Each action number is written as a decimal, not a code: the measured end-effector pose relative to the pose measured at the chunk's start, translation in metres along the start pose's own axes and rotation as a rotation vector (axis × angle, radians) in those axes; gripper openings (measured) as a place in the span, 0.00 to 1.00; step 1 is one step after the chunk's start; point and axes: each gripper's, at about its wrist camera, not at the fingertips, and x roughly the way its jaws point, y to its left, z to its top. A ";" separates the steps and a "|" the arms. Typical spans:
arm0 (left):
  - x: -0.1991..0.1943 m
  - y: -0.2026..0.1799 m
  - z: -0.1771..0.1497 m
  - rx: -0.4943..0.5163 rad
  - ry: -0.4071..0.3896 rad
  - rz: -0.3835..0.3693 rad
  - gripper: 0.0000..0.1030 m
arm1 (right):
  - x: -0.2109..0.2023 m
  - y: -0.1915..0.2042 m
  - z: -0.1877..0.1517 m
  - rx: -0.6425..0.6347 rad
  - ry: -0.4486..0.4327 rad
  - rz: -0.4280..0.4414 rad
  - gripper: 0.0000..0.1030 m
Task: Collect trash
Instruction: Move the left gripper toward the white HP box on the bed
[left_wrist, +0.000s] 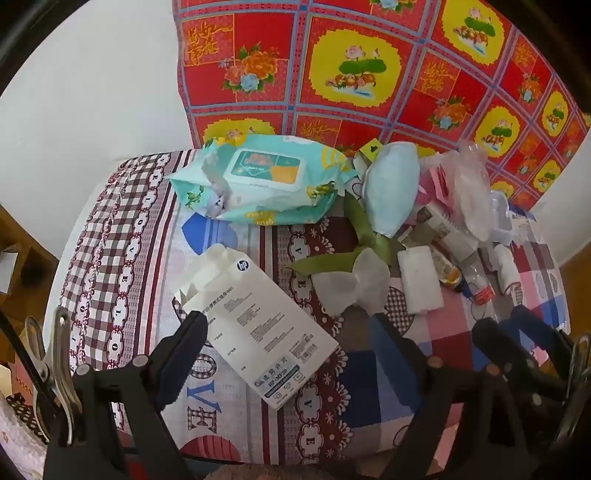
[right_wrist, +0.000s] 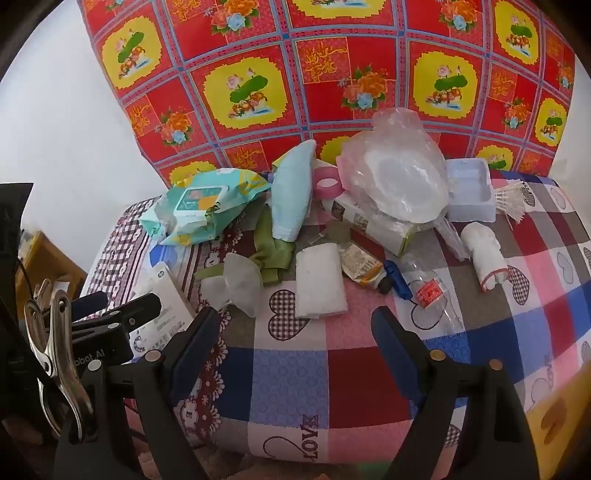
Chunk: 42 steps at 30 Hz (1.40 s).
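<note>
Left gripper (left_wrist: 286, 325): jaws wide apart, nothing between the pads, tilted down over the near left of the patterned cloth (right_wrist: 291, 373); its spread brackets the near end of the white printed box (left_wrist: 258, 325), probably because that flat carton is the closest piece of trash

White printed box: lies flat and aslant, far end flap open, at the near left

Wet-wipe pack (left_wrist: 266, 181): far left, lying on its back with the lid up, crumpled at one end

Green ribbon strips (left_wrist: 354, 236) and clear wrinkled wrapper (left_wrist: 351, 284): centre, loosely overlapping, as dropped litter would fall

Pale blue pouch (right_wrist: 291, 195): far centre, leaning against the red floral backdrop (right_wrist: 332, 74)

White folded pad (right_wrist: 321, 280): centre, flat, just in front of the right gripper's reach

Clear plastic bag (right_wrist: 399, 177): far right of centre, heaped on a printed carton

White foam tray (right_wrist: 469, 192), rolled white tube (right_wrist: 484, 254), empty clear bottle (right_wrist: 432, 295): right side, scattered apart

Right gripper (right_wrist: 293, 325): jaws fully spread, empty, angled down above bare cloth at the near centre, seemingly poised before a first pick

No bin or bag for the trash shows in either view
</note>
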 end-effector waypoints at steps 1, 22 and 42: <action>0.000 0.001 0.000 -0.007 0.003 -0.010 0.89 | 0.000 0.000 0.000 0.000 -0.002 0.001 0.84; -0.008 -0.001 -0.006 -0.001 0.000 0.008 0.89 | -0.006 -0.003 -0.005 0.004 -0.005 0.006 0.84; -0.008 0.000 -0.009 0.000 -0.002 0.007 0.89 | -0.006 -0.003 -0.006 0.007 -0.004 0.005 0.84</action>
